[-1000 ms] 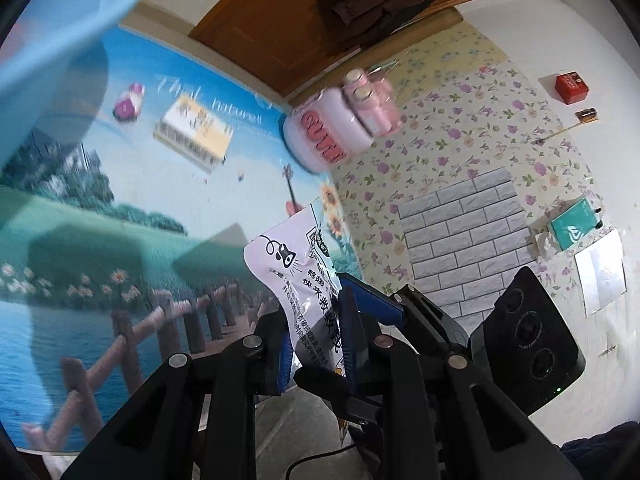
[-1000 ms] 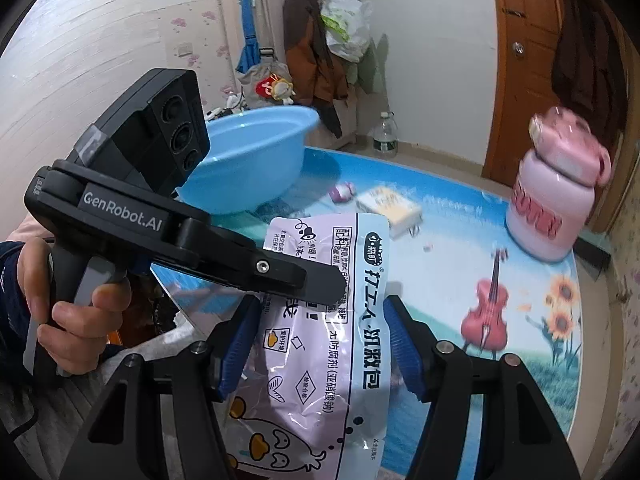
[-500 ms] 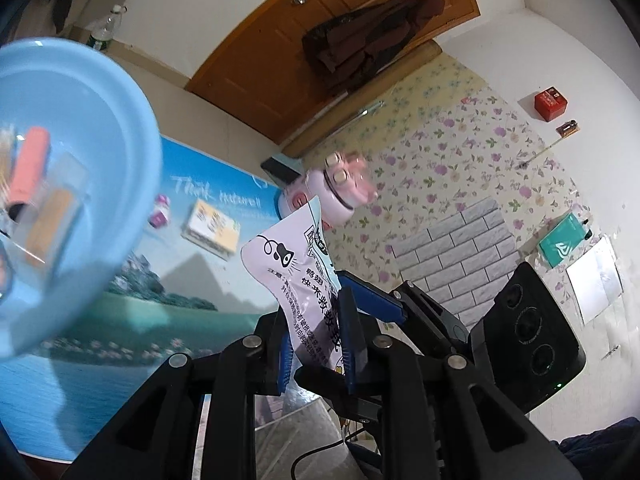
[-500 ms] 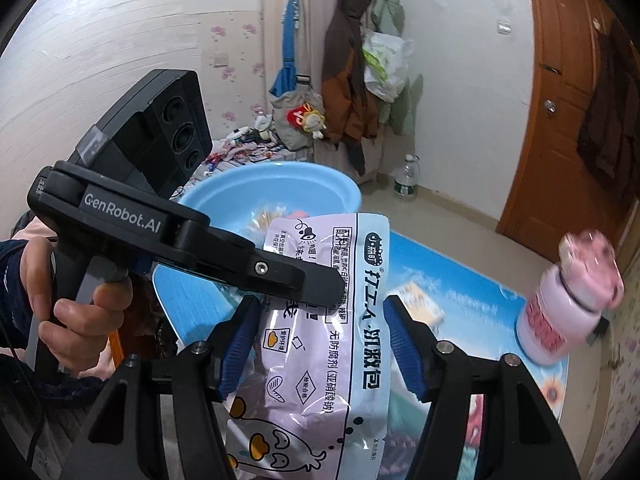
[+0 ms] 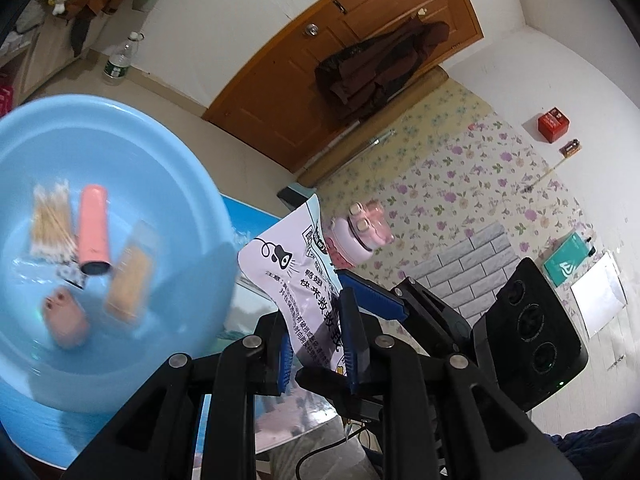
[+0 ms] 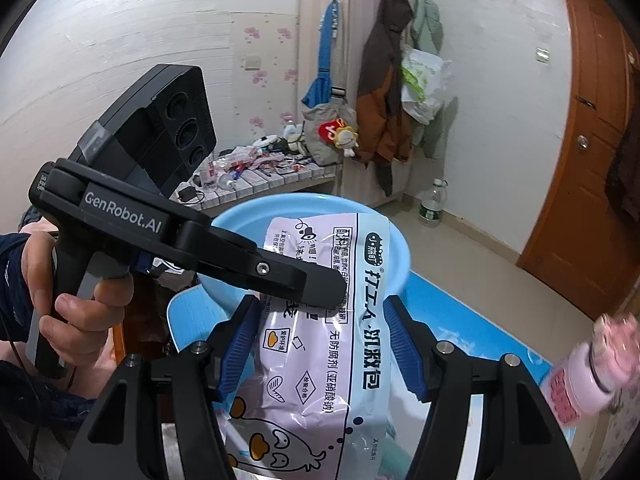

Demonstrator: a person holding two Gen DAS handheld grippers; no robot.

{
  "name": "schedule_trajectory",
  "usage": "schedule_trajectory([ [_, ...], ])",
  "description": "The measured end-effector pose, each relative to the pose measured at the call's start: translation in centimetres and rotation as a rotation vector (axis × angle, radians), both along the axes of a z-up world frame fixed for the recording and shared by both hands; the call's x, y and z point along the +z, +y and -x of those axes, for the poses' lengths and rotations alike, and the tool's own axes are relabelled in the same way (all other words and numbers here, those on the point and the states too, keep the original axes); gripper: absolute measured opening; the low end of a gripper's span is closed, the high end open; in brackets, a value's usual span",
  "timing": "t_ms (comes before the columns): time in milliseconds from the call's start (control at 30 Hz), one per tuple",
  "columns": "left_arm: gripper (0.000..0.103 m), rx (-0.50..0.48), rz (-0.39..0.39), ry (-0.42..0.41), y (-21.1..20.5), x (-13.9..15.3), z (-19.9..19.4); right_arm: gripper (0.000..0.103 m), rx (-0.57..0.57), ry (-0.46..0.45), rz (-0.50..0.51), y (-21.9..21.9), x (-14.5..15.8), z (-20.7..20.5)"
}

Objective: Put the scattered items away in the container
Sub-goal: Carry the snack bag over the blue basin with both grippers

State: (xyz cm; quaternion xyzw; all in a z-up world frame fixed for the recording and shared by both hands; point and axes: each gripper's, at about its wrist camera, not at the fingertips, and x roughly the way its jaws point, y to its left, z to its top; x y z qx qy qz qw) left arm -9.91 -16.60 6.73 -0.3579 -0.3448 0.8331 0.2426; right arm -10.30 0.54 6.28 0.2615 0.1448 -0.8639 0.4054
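Alt text, for you as operator. Both your grippers are lifted above a table w/ a blue scenic cloth [image 6: 460,308].

Progress: the light-blue basin [image 5: 188,264] already holds several items: a pink tube [image 5: 93,229], two packs of what look like cotton swabs or toothpicks (blurred), and a small pinkish object I can't identify. Left to do, by my read: the snack packet [image 6: 320,360] is not yet in the basin, and a pink bottle [image 6: 588,372] stands on the cloth at far right. Other leftovers may exist but aren't visible.

Where the packet is: in the air, between your two grippers, in front of the basin and not touching it.

Left gripper [image 5: 316,340]: blue pads closed flat on the packet, clamping it. In the right wrist view its black finger crosses the packet's upper part.

Right gripper [image 6: 320,344]: blue pads sit either side of the packet at about its full width; whether they press it or merely flank it, I can't tell.

Orientation: the packet's long axis runs along the right gripper's fingers, top sealed edge pointing fwd toward the basin, cartoon-duck end back near the right wrist cam. The printed face is turned toward that cam. In the left wrist view it rises up out of the left gripper's pads, leaning slightly right.
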Motion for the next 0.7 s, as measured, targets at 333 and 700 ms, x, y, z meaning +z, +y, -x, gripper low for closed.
schedule_trajectory([
  [333,0.019,0.074,0.007,-0.004,-4.5,-0.1,0.4,0.065,0.078,0.012,-0.006,-5.4,0.0,2.8],
  [700,0.019,0.114,-0.014,-0.05,-7.1,-2.3,1.2,0.065,0.118,-0.026,-0.017,-8.1,-1.9,5.3],
])
